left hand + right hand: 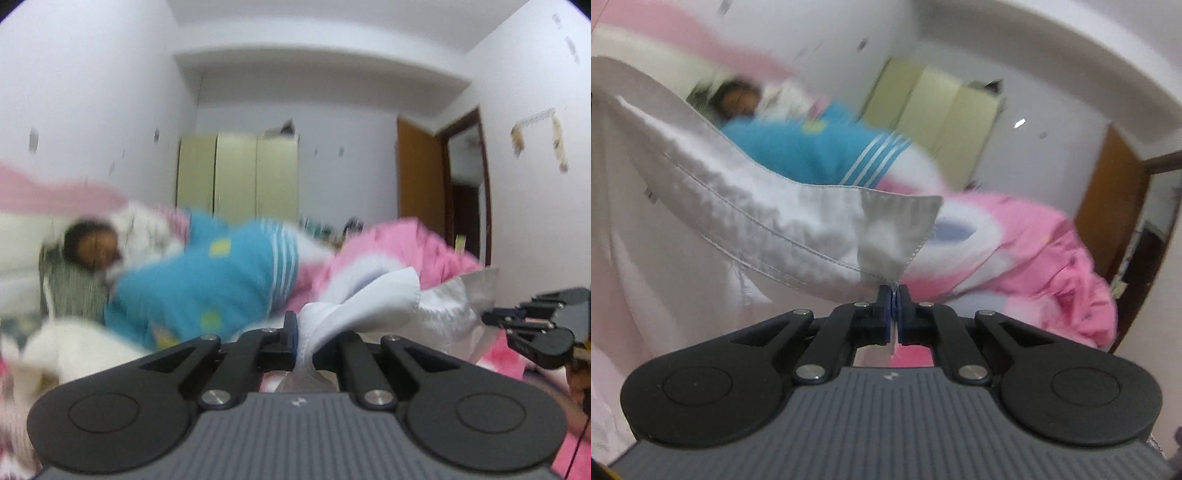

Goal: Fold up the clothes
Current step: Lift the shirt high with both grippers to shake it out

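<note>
Two tongs, both clenched on one white garment.

The left tongs [301, 341] pinch a bunched fold of the white garment [746, 206]; the right tongs [894, 306] clamp its stitched hem corner. The cloth hangs raised between them above a bed with a pink quilt [1052, 266]. A person in blue [192, 273] lies beyond. Frames are motion-blurred.

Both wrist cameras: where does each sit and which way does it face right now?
Left wrist: sits behind the left gripper, facing level across the bed to the pale green wardrobe; pinches the white stitched-hem garment; right gripper at the edge.
Right wrist: sits behind the right gripper, tilted, shut on the garment's corner.
Shared: garment, wardrobe, pink quilt, person lying in blue.
</note>
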A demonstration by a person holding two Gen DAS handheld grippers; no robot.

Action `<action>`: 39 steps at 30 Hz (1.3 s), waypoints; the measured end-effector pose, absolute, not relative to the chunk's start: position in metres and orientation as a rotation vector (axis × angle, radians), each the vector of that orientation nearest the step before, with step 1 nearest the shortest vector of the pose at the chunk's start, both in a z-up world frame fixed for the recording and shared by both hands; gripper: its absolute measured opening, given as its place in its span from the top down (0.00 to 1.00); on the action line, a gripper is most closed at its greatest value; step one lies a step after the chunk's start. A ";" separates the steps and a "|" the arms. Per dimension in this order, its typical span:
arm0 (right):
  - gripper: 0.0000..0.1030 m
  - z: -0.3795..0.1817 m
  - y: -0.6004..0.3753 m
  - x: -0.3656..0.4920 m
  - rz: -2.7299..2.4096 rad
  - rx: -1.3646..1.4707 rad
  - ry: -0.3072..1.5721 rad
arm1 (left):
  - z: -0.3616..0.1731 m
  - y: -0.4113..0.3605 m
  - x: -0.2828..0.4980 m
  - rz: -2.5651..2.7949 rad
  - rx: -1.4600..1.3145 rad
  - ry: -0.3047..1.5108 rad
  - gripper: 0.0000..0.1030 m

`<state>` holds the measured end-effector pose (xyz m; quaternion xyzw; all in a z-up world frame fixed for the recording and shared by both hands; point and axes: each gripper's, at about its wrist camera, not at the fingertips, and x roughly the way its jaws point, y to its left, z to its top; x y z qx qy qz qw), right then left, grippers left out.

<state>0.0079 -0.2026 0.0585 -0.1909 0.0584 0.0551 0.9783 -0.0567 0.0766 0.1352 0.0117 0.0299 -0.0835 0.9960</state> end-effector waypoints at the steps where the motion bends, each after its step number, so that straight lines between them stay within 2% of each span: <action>1: 0.99 0.072 -0.209 0.001 0.095 -0.361 0.083 | 0.149 0.072 -0.060 -0.174 0.029 0.024 0.96; 13: 0.99 0.226 -0.266 -0.101 0.012 -0.201 -0.343 | 0.288 0.043 -0.115 -0.212 0.065 -0.325 0.96; 20: 0.99 0.285 -0.284 -0.169 -0.023 -0.174 -0.548 | 0.344 0.017 -0.171 -0.246 0.110 -0.500 0.96; 30: 0.99 0.313 -0.317 -0.221 -0.077 -0.182 -0.667 | 0.364 -0.029 -0.199 -0.278 0.166 -0.580 0.97; 39: 0.99 0.302 -0.344 -0.159 -0.097 -0.186 -0.547 | 0.329 -0.081 -0.121 -0.262 0.186 -0.430 0.97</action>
